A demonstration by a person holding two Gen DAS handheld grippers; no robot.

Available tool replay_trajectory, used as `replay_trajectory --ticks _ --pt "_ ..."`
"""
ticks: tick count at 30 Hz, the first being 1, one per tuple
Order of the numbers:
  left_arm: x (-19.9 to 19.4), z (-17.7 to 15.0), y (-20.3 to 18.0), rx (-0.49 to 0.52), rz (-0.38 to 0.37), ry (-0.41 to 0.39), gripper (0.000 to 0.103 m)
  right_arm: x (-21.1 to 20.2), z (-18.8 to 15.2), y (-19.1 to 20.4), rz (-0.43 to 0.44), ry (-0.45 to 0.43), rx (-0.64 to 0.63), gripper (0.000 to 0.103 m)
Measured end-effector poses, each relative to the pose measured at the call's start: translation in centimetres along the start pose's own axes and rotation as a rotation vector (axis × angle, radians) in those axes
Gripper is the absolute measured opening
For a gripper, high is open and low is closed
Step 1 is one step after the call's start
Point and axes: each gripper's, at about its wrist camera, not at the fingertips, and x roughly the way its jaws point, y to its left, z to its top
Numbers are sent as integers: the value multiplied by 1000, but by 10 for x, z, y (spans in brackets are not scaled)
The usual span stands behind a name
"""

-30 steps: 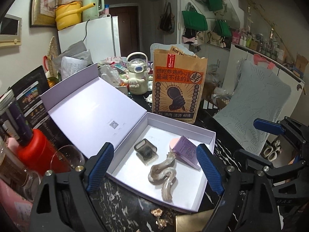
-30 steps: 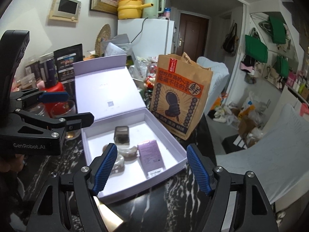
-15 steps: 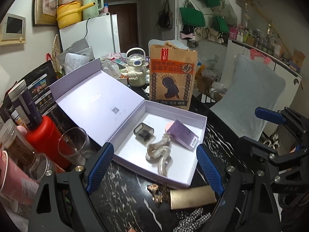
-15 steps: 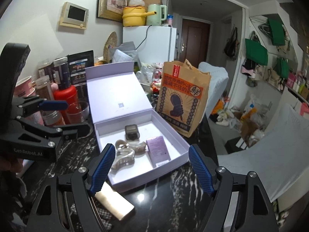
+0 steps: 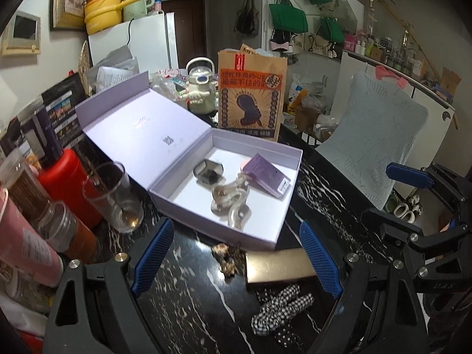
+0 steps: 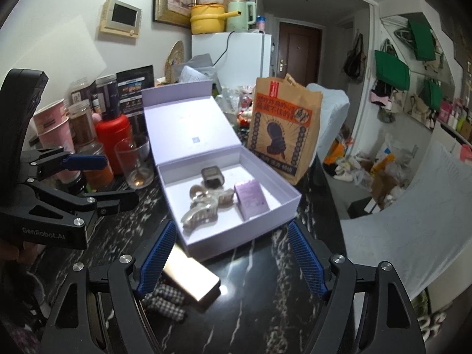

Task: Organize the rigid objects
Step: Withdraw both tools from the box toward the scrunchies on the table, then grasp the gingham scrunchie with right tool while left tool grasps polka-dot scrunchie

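A black marble worktop [image 5: 188, 301] carried an open lilac box [image 5: 283, 206], lid folded back. Inside lay a purple carton [image 5: 267, 175], pale hair claws [image 5: 230, 197] and a small dark case [image 5: 209, 172]. Just before the box lay a gold bar [image 5: 277, 265] and a checked scrunchie [image 5: 280, 306]. Both left tongs [image 5: 234, 261] and right tongs [image 6: 230, 261] hung released, empty.

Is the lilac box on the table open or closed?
Open: the lilac box has its lid folded back, showing hair clips inside.
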Motion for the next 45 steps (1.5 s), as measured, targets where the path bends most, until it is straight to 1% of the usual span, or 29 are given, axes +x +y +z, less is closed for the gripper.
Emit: replay_trajectory --ticks 12,18,21,26,32,36,41,45 --pt "7 -39 14 -63 -3 79 88 13 -49 16 106 70 48 79" --pt "13 -63 21 -92 -24 112 88 25 -71 26 157 116 68 79" --pt "16 -74 25 -109 -35 128 88 30 -79 33 196 130 68 79" --pt "21 -92 26 -96 -23 153 88 37 -89 45 219 132 26 79" --pt "28 -112 39 -142 -50 200 88 53 -96 61 271 142 -30 79" --pt "33 -118 46 -158 -44 226 88 61 -100 75 291 117 -100 79" --pt "30 -120 49 -144 -23 208 88 75 -103 93 272 122 -200 79" --pt "33 -119 52 -139 -9 210 88 84 -103 97 297 127 -212 79"
